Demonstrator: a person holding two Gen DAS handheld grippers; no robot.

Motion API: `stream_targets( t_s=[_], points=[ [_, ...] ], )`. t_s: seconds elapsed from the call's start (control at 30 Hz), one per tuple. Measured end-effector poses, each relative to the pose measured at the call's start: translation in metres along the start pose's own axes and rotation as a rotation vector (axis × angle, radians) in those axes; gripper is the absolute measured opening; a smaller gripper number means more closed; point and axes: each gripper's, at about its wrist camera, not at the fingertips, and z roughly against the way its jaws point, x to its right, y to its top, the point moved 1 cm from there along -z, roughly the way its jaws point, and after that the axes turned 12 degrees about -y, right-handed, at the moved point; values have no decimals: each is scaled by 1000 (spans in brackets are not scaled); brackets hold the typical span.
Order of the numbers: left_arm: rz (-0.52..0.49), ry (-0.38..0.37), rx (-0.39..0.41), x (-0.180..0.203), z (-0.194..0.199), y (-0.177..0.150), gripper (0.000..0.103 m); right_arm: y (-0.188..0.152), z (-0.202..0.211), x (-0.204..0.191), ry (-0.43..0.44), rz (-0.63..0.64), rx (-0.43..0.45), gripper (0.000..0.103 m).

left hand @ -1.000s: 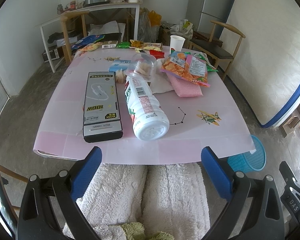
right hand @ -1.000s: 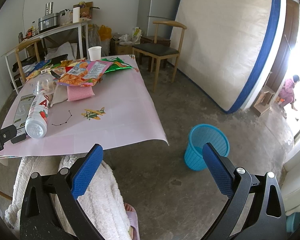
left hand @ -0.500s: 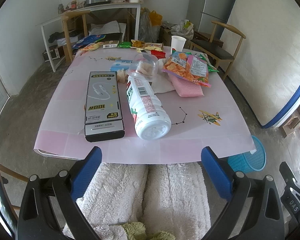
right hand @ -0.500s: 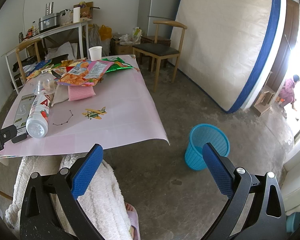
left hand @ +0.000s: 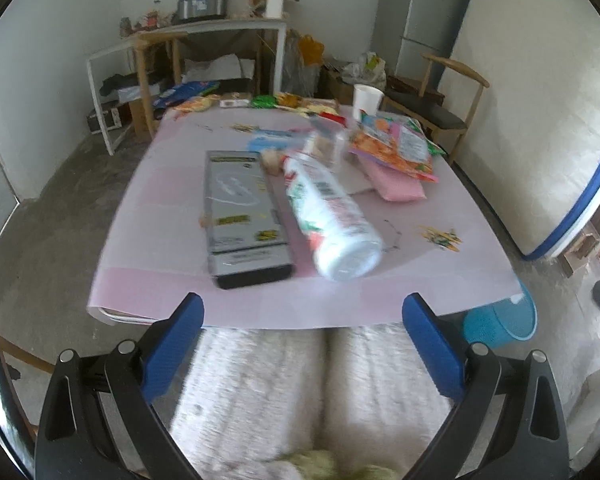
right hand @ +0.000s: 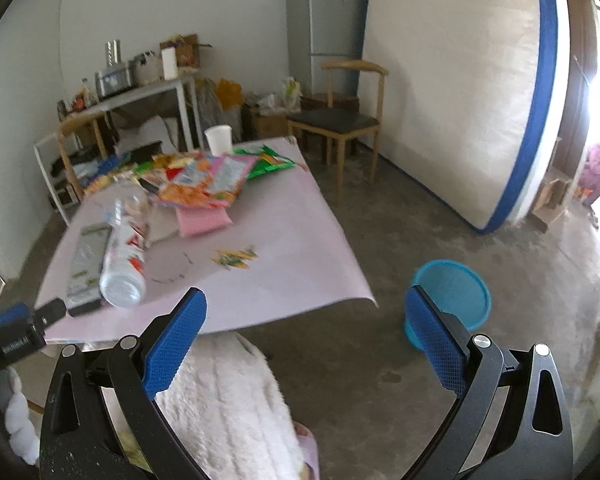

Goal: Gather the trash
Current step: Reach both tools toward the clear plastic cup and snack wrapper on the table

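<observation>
Looking along the left gripper (left hand: 302,316), whose jaws stood wide apart and held nothing, the left wrist view showed a pink tabletop (left hand: 420,264) strewn with trash: a white plastic bottle (left hand: 332,216) with a red-and-green label lay on its side, its base toward the camera, just beside a flat grey box (left hand: 242,212) with a black near end. Beyond the bottle sat a heap of bright snack wrappers (left hand: 396,146) over a pink cloth (left hand: 400,190), and a white paper cup (left hand: 366,100) stood upright near the far edge. A blue wastebasket (left hand: 504,318) stood on the floor past the tabletop's right corner. White fleece-covered legs (left hand: 308,392) filled the space between gripper and tabletop; the whole view was somewhat blurred. In the right wrist view, the right gripper (right hand: 306,318) also had its jaws spread and empty, held over bare concrete floor (right hand: 360,360). The bottle (right hand: 124,264) and grey box (right hand: 86,260) lay at the tabletop's near left, the wrappers (right hand: 204,180) farther back, and the wastebasket (right hand: 454,288) stood well apart from the tabletop, partly hidden behind the right finger. A wooden chair (right hand: 340,124) and a mattress (right hand: 452,92) leaning upright stood beyond.
</observation>
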Motion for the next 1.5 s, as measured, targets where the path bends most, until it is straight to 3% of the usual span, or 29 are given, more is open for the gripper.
stream_targets(
  t_s=[0.37, 0.57, 0.6, 0.83, 1.03, 1.2, 1.37, 1.5],
  points=[
    [44, -15, 180, -68, 41, 20, 97, 36, -1, -65, 233, 82, 49, 95],
    [12, -64, 234, -62, 44, 40, 97, 45, -18, -66, 291, 61, 29, 95],
    [0, -76, 240, -60, 42, 44, 97, 46, -25, -66, 291, 99, 11, 95],
    [-66, -179, 264, -41, 15, 86, 97, 62, -64, -50, 300, 15, -83, 93],
    [-92, -276, 215, -32, -22, 120, 96, 71, -99, -38, 298, -41, -156, 88],
    [-115, -336, 76, -22, -80, 144, 94, 74, -132, -36, 324, -88, -236, 83],
    [-139, -318, -6, -17, -135, 167, 94, 74, -159, -39, 346, -103, -306, 82],
    [-217, -217, -77, -11, -178, 175, 91, 73, -175, -41, 349, -102, -340, 82]
  ],
)
